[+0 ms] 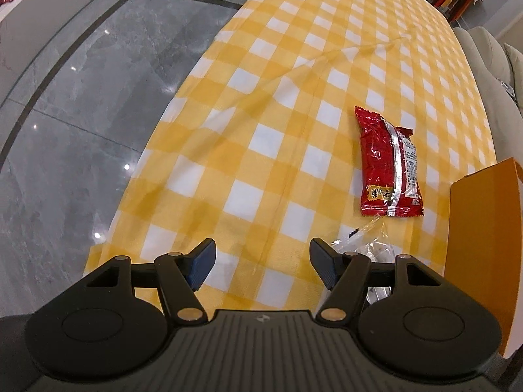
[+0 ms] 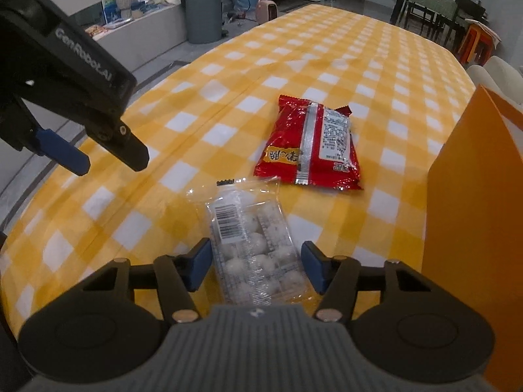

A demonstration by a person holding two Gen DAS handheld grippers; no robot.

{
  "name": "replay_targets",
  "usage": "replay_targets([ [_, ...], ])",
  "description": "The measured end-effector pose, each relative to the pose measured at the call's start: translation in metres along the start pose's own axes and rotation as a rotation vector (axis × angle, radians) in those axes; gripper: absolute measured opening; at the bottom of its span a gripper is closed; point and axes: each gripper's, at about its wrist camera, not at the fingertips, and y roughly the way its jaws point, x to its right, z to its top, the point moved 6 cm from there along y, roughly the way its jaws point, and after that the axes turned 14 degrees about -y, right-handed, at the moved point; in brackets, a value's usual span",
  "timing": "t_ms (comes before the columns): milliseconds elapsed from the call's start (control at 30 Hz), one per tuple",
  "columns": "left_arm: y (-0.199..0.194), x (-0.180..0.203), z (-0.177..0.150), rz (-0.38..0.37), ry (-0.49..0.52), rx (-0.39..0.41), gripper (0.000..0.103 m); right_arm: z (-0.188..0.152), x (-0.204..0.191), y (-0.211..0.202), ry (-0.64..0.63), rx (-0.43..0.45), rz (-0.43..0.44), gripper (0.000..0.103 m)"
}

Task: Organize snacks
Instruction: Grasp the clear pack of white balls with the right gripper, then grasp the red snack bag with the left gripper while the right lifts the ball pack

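A red snack packet point(image 2: 310, 145) lies flat on the yellow checked tablecloth point(image 2: 163, 130); it also shows in the left wrist view point(image 1: 389, 163). A clear packet of white round sweets point(image 2: 251, 241) lies just in front of it, between the open fingers of my right gripper point(image 2: 255, 264). In the left wrist view this clear packet point(image 1: 366, 245) lies beside the right finger. My left gripper point(image 1: 261, 263) is open and empty above bare cloth, and shows at the upper left of the right wrist view point(image 2: 111, 160). An orange box point(image 2: 474, 212) stands at the right.
The orange box point(image 1: 480, 245) stands close on the right of both grippers. The table's left edge drops to a grey tiled floor point(image 1: 81, 114). Pale chairs point(image 1: 490, 55) stand along the far right side. A grey bin point(image 2: 202, 13) stands beyond the table.
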Motion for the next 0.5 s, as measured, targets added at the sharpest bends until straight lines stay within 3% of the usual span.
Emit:
replay_targets([
  [167, -0.004, 0.013, -0.004, -0.065, 0.034, 0.038, 0.077, -0.005, 0.014, -0.016, 0.117, 0.076, 0.056, 0.058],
  [333, -0.008, 0.045, 0.000, -0.114, 0.101, 0.083, 0.077, -0.001, 0.032, -0.042, 0.201, 0.107, 0.049, 0.058],
  [500, 0.006, 0.093, 0.011, -0.139, 0.187, 0.050, 0.078, -0.001, 0.042, -0.051, 0.270, 0.087, 0.040, 0.058],
])
